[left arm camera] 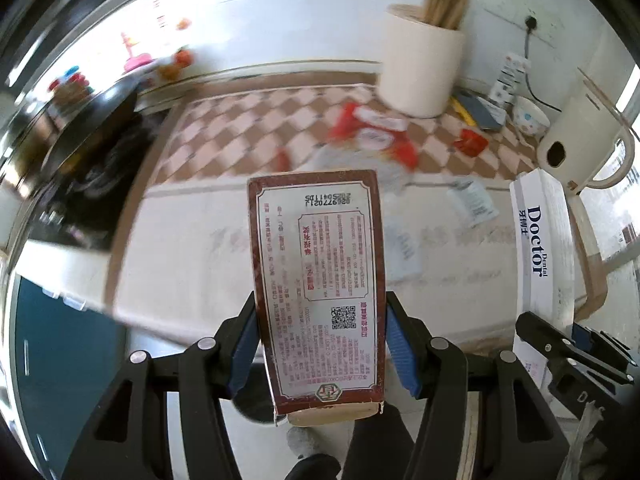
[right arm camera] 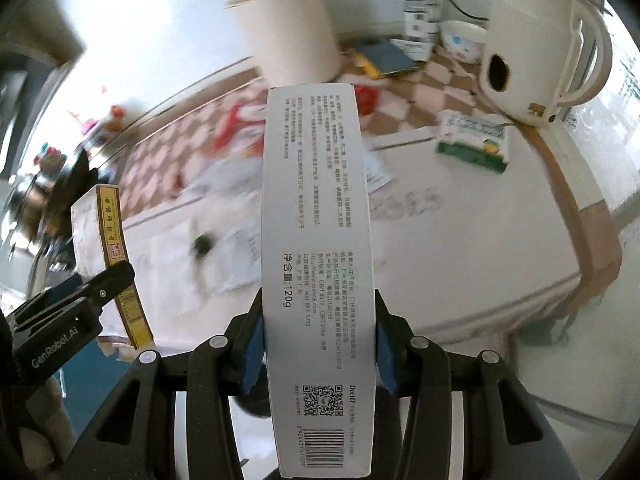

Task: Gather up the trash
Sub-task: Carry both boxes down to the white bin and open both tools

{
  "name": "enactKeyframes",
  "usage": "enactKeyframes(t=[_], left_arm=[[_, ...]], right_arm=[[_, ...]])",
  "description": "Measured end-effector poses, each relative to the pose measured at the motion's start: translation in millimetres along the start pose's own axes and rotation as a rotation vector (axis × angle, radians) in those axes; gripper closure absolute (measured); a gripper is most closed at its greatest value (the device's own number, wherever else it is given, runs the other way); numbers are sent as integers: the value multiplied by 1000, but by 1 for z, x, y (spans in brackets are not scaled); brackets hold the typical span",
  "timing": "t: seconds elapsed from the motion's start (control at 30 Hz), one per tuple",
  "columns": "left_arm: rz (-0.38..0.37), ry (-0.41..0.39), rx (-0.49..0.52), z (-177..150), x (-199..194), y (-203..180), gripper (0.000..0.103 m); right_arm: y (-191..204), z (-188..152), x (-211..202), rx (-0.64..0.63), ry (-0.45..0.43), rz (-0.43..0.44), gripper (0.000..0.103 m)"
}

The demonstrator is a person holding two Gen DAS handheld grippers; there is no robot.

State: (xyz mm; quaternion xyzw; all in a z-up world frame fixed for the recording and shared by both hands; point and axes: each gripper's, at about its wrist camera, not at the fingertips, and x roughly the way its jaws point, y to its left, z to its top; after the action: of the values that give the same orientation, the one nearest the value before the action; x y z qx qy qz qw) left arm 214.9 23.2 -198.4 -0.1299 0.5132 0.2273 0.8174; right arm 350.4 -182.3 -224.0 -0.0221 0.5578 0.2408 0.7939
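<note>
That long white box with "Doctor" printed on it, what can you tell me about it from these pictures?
The white box is a long, slim carton, cardboard by the look, printed with small dark text, a square code, a barcode and "120g". The right gripper clamps it near its lower end between blue pads, its length running away from the camera, lifted clear of the white table. Nothing else touches it.

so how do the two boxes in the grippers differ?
The red-bordered box in the left gripper is shorter and wider, with a brown-red frame around red print; the white toothpaste box in the right gripper is longer and narrower, plain white with black print and a barcode. The red-bordered box's near end is torn open; the white toothpaste box's looks intact. Both are clamped between blue pads, above the table.
</note>
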Motion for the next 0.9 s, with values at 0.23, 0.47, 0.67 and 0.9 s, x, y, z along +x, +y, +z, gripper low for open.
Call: enactKeyframes(t=[0.23, 0.47, 0.67, 0.9], left_arm=[[63, 127, -142, -103, 12, 118, 48], [69, 387, -307, -199, 124, 204, 48], [9, 520, -409, -249, 255, 235, 48], [-80, 655, -492, -305, 404, 252, 48]], right_arm=[[88, -112, 8, -103, 70, 70, 55], [138, -221, 106, -191, 324, 98, 55], [157, -294, 223, -256, 517, 86, 55], [155, -364, 375, -266, 664, 83, 55]])
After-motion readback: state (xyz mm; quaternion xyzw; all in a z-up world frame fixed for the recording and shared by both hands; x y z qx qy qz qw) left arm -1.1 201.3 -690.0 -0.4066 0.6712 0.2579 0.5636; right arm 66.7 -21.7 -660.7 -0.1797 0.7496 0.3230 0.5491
